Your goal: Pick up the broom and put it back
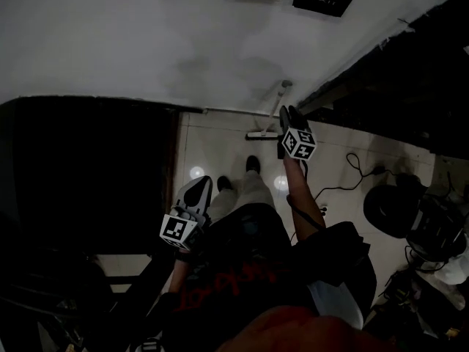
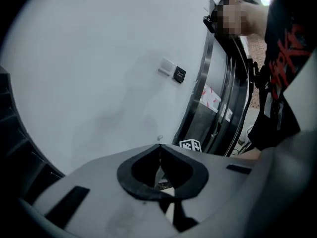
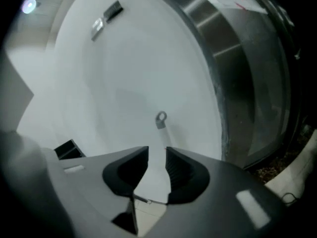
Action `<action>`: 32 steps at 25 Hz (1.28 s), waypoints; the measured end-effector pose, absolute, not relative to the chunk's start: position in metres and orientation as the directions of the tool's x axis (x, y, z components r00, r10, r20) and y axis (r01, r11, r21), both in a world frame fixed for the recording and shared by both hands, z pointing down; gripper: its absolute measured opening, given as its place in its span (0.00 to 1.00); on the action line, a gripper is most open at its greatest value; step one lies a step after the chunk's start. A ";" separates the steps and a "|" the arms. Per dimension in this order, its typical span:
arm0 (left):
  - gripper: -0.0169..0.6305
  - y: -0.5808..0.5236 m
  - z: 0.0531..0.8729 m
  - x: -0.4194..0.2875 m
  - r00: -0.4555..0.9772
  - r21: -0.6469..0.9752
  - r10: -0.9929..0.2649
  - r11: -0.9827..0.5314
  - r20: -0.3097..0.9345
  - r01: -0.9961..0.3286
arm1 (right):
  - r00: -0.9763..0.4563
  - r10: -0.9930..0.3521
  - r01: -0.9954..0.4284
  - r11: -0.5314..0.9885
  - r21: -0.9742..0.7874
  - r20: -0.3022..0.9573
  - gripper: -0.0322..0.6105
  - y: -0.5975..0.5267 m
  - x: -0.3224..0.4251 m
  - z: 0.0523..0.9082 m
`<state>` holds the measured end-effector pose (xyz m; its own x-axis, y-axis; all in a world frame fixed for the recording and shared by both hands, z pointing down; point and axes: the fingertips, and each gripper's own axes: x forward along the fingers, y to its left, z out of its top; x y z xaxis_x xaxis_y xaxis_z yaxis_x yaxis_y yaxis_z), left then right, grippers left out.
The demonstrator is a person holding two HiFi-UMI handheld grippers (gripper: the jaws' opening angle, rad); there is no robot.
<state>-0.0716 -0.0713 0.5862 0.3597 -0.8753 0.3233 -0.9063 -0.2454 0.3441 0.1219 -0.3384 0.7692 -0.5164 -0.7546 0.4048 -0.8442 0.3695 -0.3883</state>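
The broom (image 1: pixel 281 97) leans upright against the white wall, its head (image 1: pixel 261 135) on the tiled floor at the wall's foot. My right gripper (image 1: pixel 287 113) is right at the handle, its jaws apart. In the right gripper view the grey handle with its hanging loop (image 3: pixel 161 119) rises just beyond the jaws and runs down past the right-hand fingertip (image 3: pixel 168 150); the pads do not press on it. My left gripper (image 1: pixel 205 182) hangs lower at the left, away from the broom. Its tips (image 2: pixel 159 147) meet with nothing between them.
A dark doorway (image 1: pixel 88 167) fills the left. A metal-framed glass door (image 1: pixel 396 72) stands to the right of the broom. Cables (image 1: pixel 352 169) and dark gear (image 1: pixel 392 207) lie on the floor at the right. Switch plates (image 2: pixel 173 72) sit on the wall.
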 end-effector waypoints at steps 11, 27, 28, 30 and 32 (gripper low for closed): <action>0.03 0.002 0.567 -0.020 0.571 0.346 -0.807 -0.499 0.149 -0.795 | -0.567 -0.791 -0.811 0.489 -0.321 0.230 0.05 -0.070 0.141 0.610; 0.03 0.078 0.544 0.040 0.603 0.337 -0.791 -0.542 0.106 -0.770 | -0.574 -0.809 -0.812 0.541 -0.218 0.129 0.05 0.040 0.164 0.531; 0.03 0.081 0.550 0.045 0.609 0.360 -0.786 -0.540 0.105 -0.760 | -0.571 -0.810 -0.814 0.539 -0.217 0.129 0.05 0.041 0.165 0.535; 0.03 0.086 0.563 0.055 0.626 0.387 -0.772 -0.547 0.110 -0.742 | -0.557 -0.819 -0.822 0.520 -0.233 0.139 0.05 0.044 0.173 0.546; 0.03 0.088 0.574 0.059 0.639 0.389 -0.759 -0.555 0.125 -0.735 | -0.544 -0.826 -0.828 0.500 -0.252 0.149 0.05 0.045 0.180 0.554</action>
<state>0.0593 0.0876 0.5736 0.6395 -0.7585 0.1252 -0.7349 -0.5553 0.3894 0.1805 0.0455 0.5541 -0.5441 -0.8257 0.1488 -0.8282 0.5003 -0.2524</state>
